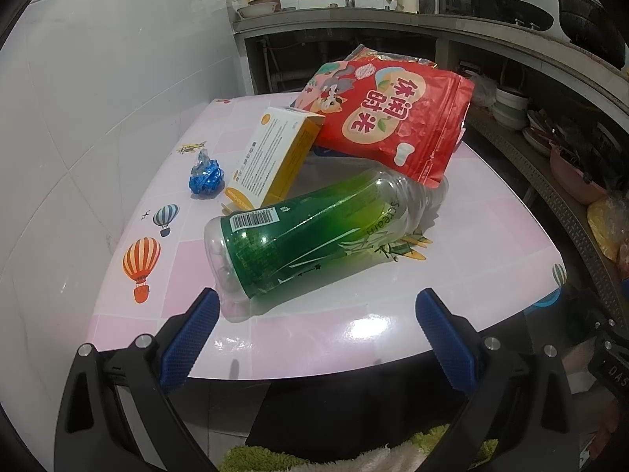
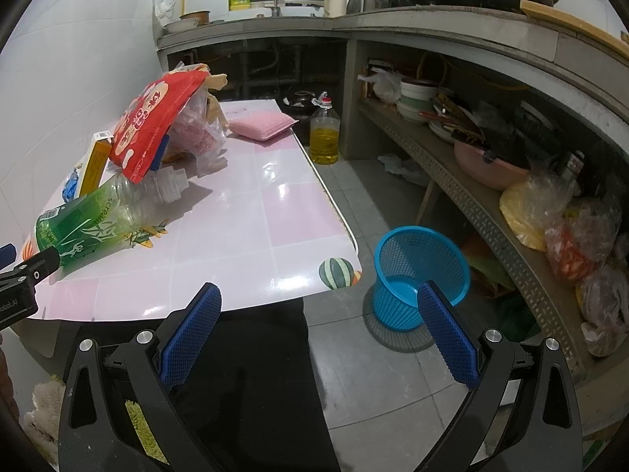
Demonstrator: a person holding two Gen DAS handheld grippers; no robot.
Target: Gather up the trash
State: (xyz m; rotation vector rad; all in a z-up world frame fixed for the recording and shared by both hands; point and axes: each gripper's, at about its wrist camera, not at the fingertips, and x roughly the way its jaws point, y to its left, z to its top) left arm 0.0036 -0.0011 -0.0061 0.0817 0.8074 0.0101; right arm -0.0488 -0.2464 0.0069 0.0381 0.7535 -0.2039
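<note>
So on the pink-and-white checked tabletop (image 1: 354, 314) with the hot-air-balloon stickers, going left to right in the left wrist view: at about 9 o'clock there's a small crumpled blue foil wrapper (image 1: 205, 178), sitting on its own, just beside the next thing. That's a yellow-and-white cardboard box (image 1: 271, 157), tilted, with its far end propped against the big red snack bag with Chinese characters (image 1: 393, 122) up at 12 to 1 o'clock. In the middle lies a clear plastic bottle with a green label (image 1: 310, 232), on its side, base pointing toward 8 o'clock and its neck tucked under the lower corner of the red bag.

The left gripper (image 1: 314, 334) is released, blue pads spread wide, hovering at the near edge of the tabletop at 6 o'clock. The left pad is just beside the bottle's base; can't tell if it's actually touching.

The right wrist view looks at the same pile from the side, sitting at 9 to 10 o'clock. A pink scouring sponge (image 2: 261, 126) lies at the far end of the tabletop, around 12 o'clock. Past the tabletop edge there's a plastic jug of yellow oil (image 2: 324, 133) on the floor, and closer in at 4 o'clock a round blue mesh plastic basket (image 2: 420, 271), upright on the grey tile floor. The right gripper (image 2: 318, 336) is also wide open, holding nothing, hovering off the near edge, between the tabletop and the basket.
</note>
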